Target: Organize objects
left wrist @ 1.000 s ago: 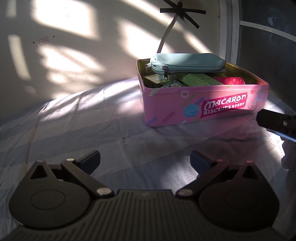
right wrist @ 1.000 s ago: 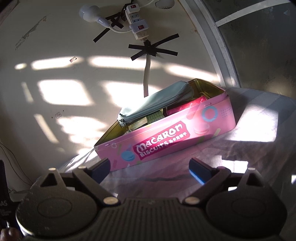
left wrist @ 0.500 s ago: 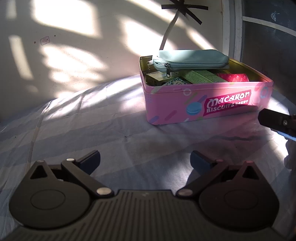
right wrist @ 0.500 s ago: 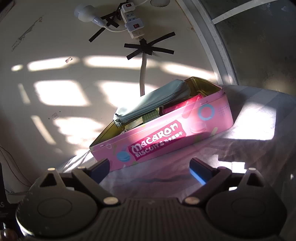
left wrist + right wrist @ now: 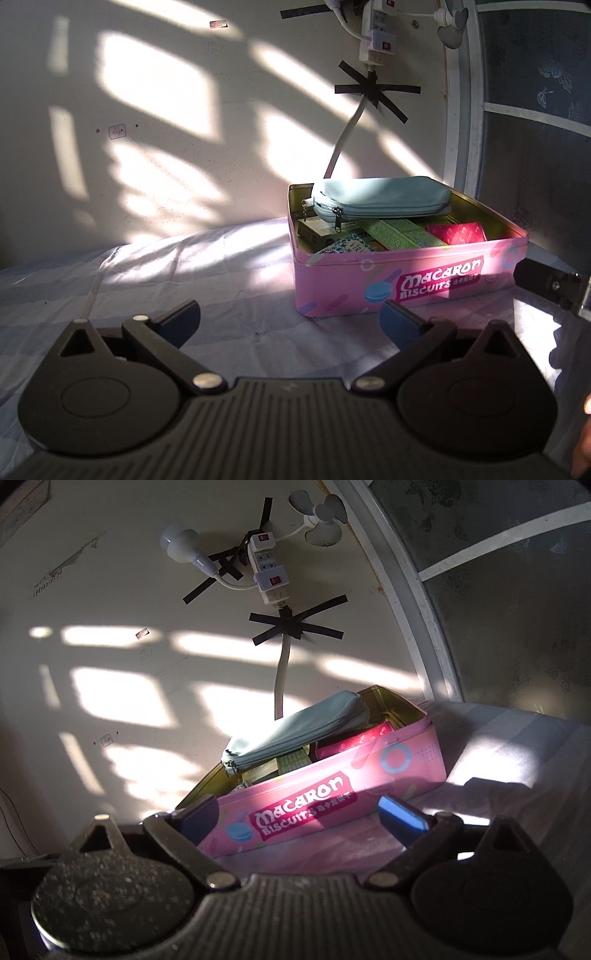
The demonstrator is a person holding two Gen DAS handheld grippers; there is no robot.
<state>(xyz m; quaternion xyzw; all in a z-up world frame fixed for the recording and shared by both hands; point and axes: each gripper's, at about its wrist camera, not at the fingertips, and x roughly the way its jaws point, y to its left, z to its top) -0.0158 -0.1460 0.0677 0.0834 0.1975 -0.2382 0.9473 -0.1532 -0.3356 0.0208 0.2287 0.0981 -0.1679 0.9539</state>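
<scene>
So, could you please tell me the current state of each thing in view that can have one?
Pink biscuit tin: lid off, open, packed with items.
Blue pouch: zipped shut, lying on top of the tin's contents.
Red packet: lying inside the tin.
Green packet: lying inside the tin, partly under the pouch.
Left gripper: jaws open, empty.
Right gripper: jaws open, empty.

The left gripper (image 5: 290, 315) is hovering low with its jaws spread wide and nothing sitting between its blue-padded fingertips (image 5: 394, 320). The right gripper (image 5: 301, 812) is likewise gaping, its two fingers (image 5: 400, 814) standing well apart and gripping nothing. In the left wrist view, part of the right gripper (image 5: 554, 286) is showing at the right edge, and a sliver of the person's hand (image 5: 583, 446) is peeking in at the lower right corner.
</scene>
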